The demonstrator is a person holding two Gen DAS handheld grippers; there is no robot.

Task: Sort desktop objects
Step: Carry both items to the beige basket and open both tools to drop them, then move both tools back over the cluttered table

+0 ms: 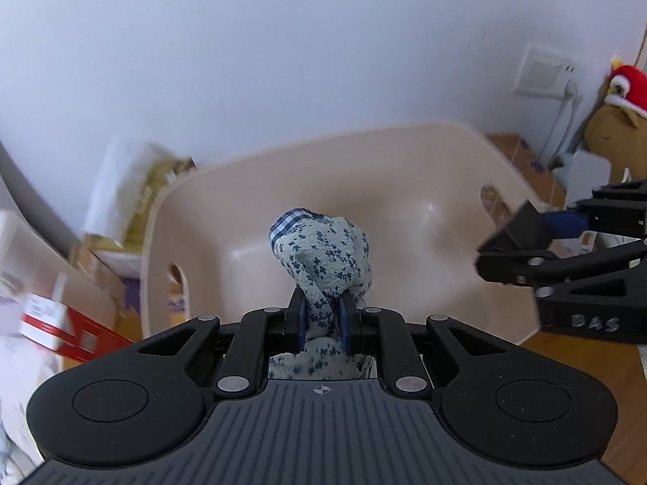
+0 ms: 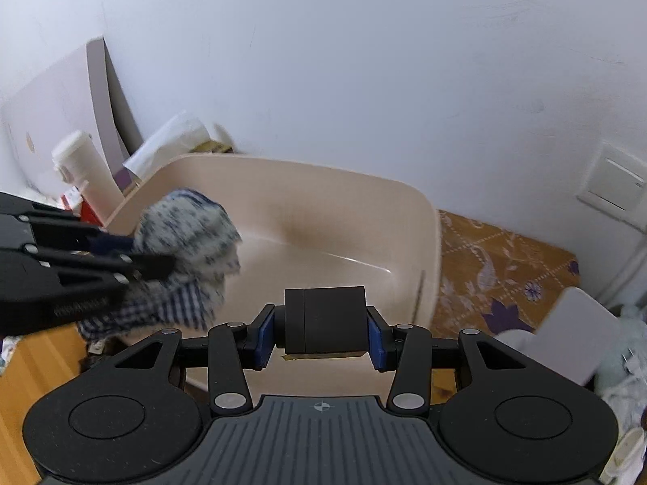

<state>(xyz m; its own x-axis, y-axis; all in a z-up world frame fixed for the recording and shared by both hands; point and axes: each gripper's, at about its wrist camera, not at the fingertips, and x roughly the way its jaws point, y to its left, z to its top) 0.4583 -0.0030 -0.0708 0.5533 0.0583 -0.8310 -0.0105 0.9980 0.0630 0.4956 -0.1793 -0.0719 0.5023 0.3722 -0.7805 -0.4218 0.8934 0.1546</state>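
Observation:
My left gripper (image 1: 321,317) is shut on a bunched blue floral and checked cloth (image 1: 323,254), held above the near rim of a beige plastic basin (image 1: 404,153). My right gripper (image 2: 321,337) is shut on a black box (image 2: 325,319) just over the basin's (image 2: 323,178) near edge. In the left wrist view the right gripper (image 1: 501,254) with the black box (image 1: 521,226) shows at the right. In the right wrist view the left gripper (image 2: 153,264) and the cloth (image 2: 190,234) show blurred at the left.
Cardboard boxes (image 1: 101,258) and a tissue pack (image 1: 133,186) stand left of the basin. A white bottle (image 2: 85,169) stands behind it. A plush toy (image 1: 618,129) sits at the right by a wall socket (image 1: 546,72). A patterned orange tablecloth (image 2: 497,262) lies right of the basin.

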